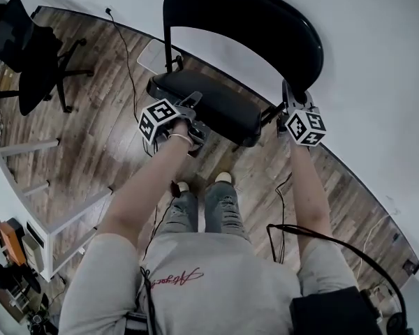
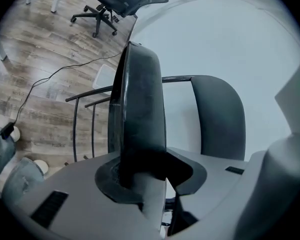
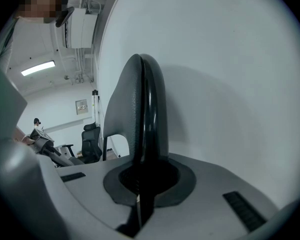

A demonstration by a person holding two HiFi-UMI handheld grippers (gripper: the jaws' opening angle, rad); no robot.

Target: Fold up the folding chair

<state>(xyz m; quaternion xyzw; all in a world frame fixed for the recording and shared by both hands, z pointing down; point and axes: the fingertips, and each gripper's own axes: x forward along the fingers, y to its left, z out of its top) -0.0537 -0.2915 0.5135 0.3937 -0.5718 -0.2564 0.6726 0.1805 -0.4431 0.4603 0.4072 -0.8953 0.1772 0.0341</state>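
Upper centre against the wall, the chair stands barely folded: the left gripper grasps the seat, the right gripper is clenched on the side frame, and the seat must yet swing up to the backrest.

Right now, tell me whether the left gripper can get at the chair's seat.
Yes, it seems so: the left gripper has the front edge of the seat between its jaws, which look closed on it. Nothing stands in the way.
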